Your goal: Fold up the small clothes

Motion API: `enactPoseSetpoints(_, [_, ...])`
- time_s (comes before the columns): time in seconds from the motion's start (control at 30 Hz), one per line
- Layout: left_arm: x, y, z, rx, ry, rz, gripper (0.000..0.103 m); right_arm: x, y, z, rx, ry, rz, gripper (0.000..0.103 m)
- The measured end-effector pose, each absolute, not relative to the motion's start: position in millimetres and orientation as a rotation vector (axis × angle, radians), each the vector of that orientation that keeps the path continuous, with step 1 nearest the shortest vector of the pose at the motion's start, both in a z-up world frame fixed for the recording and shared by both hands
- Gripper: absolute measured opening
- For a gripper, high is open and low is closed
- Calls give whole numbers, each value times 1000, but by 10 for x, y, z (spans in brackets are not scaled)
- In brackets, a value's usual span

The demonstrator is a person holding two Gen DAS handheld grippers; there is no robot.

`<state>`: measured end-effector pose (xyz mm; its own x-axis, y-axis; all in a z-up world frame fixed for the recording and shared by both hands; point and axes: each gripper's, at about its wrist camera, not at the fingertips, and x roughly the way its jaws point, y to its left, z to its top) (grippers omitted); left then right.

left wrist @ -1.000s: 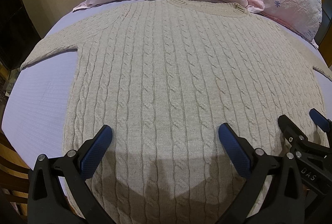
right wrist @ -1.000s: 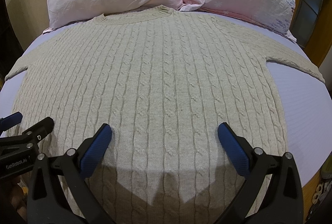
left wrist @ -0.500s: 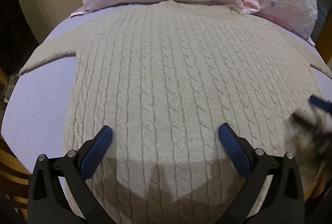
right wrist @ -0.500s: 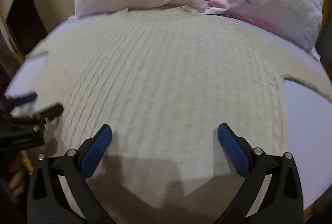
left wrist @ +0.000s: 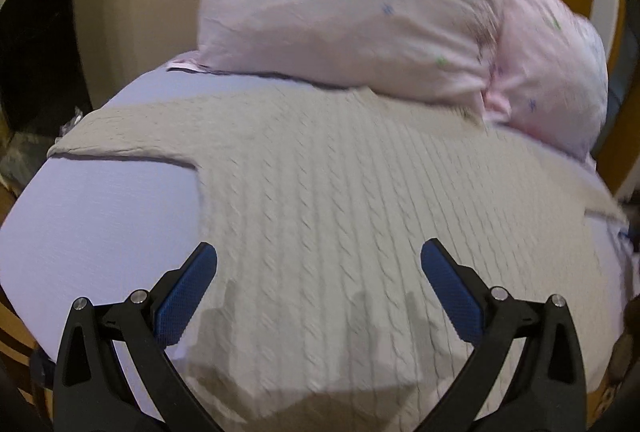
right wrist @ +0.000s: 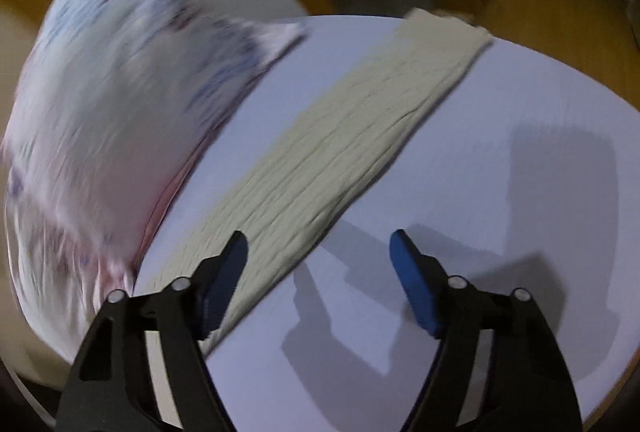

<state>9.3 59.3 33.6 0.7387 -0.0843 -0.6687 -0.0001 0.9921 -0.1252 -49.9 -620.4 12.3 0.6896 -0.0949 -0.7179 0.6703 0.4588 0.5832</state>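
A beige cable-knit sweater (left wrist: 340,200) lies flat on a lavender bed sheet (left wrist: 104,216), neck toward the pillows, its left sleeve (left wrist: 120,136) stretched out sideways. My left gripper (left wrist: 318,288) is open and empty above the sweater's lower left part. In the right wrist view the sweater's right sleeve (right wrist: 340,148) runs diagonally to its cuff (right wrist: 448,28) at the bed's edge. My right gripper (right wrist: 318,264) is open and empty, its left finger over the sleeve, its right finger over bare sheet (right wrist: 500,104).
Two pink flowered pillows (left wrist: 360,16) lie against the sweater's neck; one shows blurred in the right wrist view (right wrist: 112,112). A wooden bed frame (right wrist: 560,12) and floor lie beyond the sheet's edge.
My right gripper has swung right, from over the sweater's body to over the right sleeve. My left gripper has shifted left, toward the sweater's left side. Both stayed open.
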Motion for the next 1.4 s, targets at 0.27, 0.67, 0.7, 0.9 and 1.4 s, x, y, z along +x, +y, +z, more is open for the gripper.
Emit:
enactPoseSetpoints(0.27, [191, 1243, 516, -221, 618, 57, 102, -480, -6902, -149, 1178, 525, -548, 11])
enactPoseSetpoints(0.67, [290, 2267, 533, -322, 546, 246, 102, 377, -4132, 1652, 334, 421, -82, 9])
enactPoseSetpoints(0.7, [281, 2339, 537, -362, 520, 225, 102, 498, -3668, 1675, 271, 447, 14, 9])
enactPoseSetpoints(0.9, [383, 2643, 488, -527, 466, 212, 102, 966, -1722, 951, 59, 800, 463, 28])
enactPoseSetpoints(1.4, [972, 3665, 56, -898, 600, 291, 97, 336, -2700, 1079, 196, 718, 325, 85])
